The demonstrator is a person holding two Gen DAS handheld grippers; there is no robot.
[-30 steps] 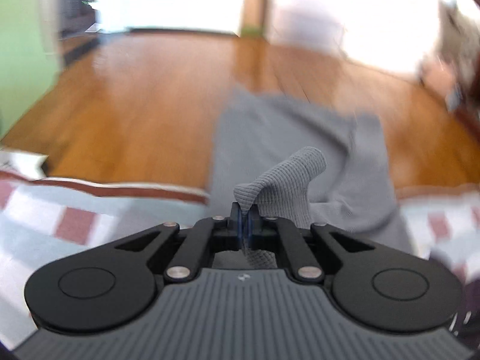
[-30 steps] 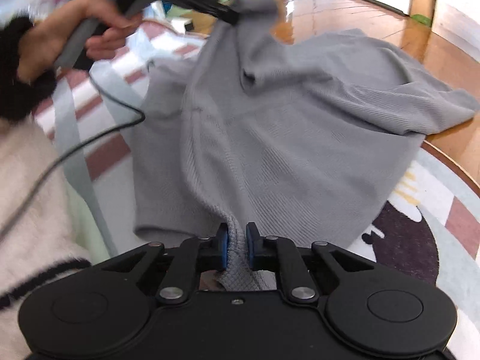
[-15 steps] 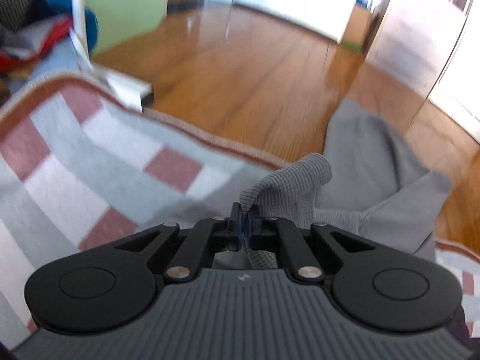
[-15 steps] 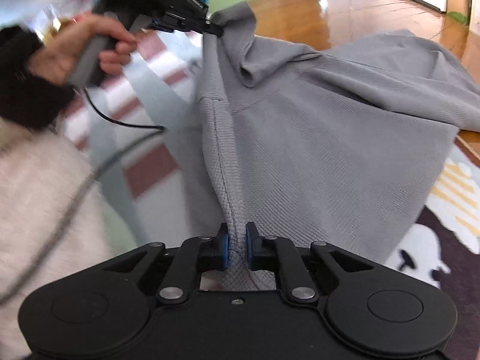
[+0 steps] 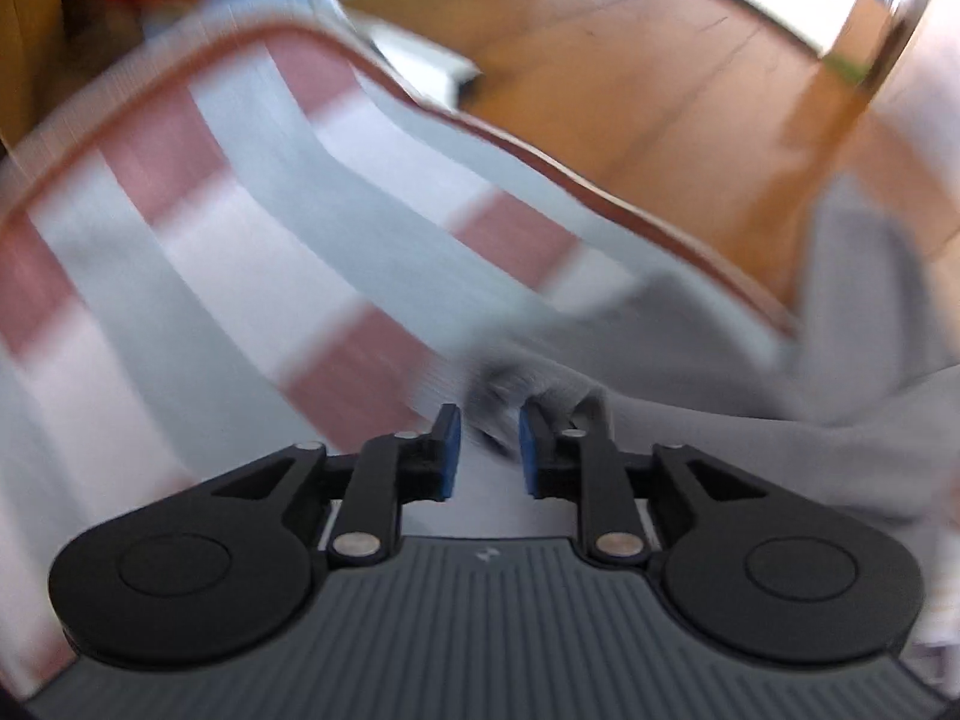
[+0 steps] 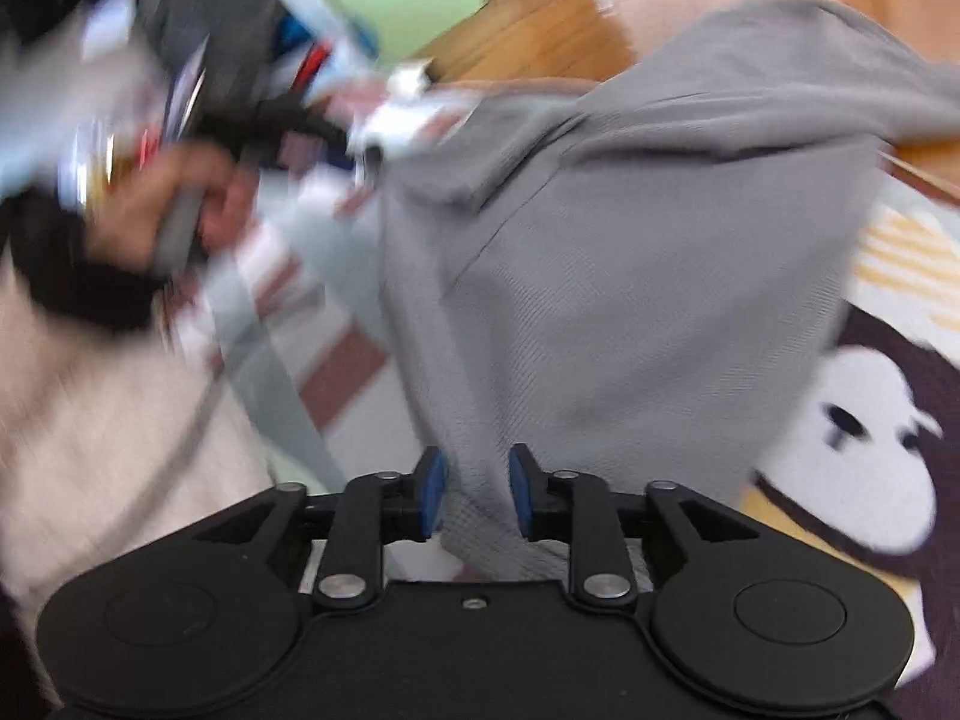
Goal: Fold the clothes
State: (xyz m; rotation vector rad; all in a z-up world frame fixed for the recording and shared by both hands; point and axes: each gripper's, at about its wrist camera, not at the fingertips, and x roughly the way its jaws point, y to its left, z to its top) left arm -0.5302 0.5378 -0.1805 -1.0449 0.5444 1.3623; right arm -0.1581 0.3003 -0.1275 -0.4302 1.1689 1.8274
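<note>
cloth is the worry: the grey top [image 6: 630, 276] lies bunched on the checked rug [image 5: 252, 276], spilling onto the floor [image 5: 660, 90]. left tongs [image 5: 485, 450] and right tongs [image 6: 471, 492] both stand parted, fabric loose between their pads, gripping nothing. pulling away could snag and wrinkle it.

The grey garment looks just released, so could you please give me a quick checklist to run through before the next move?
1. Left gripper open: ok, pads apart.
2. Right gripper open: ok, though cloth lies between the pads.
3. Grey garment flat: not ok, bunched and creased.
4. Garment fully on the patterned rug: not ok, part lies over the wooden floor.
5. Sleeve positions: cannot tell, both views blurred.
</note>
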